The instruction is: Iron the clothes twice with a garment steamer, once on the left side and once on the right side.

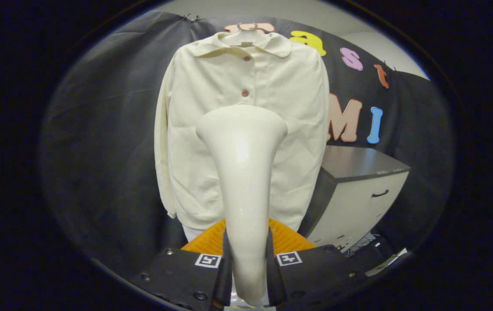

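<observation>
Fingers (246,263) pinching steamer (242,172) handle, both sides pressed. Steamer head up, facing shirt (212,129) centre, shirt hanging on hanger (246,32). I judge neither side pass finished; left and right remain.

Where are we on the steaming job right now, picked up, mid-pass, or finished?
Done: the tongs are shut on the garment steamer, both fingers pressing its handle. In hand: its head points at the middle of the cream cardigan on its hanger, below the second button. Left: I cannot tell whether either side has been steamed, so count both passes as pending.
</observation>
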A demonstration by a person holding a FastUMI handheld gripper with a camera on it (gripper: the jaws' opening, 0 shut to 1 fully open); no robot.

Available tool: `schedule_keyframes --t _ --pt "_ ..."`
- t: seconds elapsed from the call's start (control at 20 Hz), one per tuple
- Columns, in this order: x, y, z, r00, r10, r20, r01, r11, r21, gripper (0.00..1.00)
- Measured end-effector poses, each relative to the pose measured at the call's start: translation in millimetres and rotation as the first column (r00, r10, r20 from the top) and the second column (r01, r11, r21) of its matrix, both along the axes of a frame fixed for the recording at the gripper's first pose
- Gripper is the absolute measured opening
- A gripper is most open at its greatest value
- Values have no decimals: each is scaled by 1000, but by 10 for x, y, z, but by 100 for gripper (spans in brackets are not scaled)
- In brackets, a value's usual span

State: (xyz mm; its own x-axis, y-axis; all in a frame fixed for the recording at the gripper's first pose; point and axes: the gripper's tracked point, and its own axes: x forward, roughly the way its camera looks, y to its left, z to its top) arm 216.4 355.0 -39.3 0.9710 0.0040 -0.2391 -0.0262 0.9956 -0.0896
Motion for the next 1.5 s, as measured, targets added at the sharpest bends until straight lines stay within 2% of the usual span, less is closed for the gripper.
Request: schedule_keyframes --t 0.45,0.75,0.95,1.2,1.5 --pt "333 -486 1043 988 -27 155 27 1000 5 32" --pt "818 -741 1477 986 -42 159 39 999 21 32" --pt "1094 -929 1595 991 -51 121 49 999 16 32" --pt "1253 -1059 1640 994 -51 100 48 998 33 32" --pt "1339 -1091 1334 996 -56 64 54 998 34 32"
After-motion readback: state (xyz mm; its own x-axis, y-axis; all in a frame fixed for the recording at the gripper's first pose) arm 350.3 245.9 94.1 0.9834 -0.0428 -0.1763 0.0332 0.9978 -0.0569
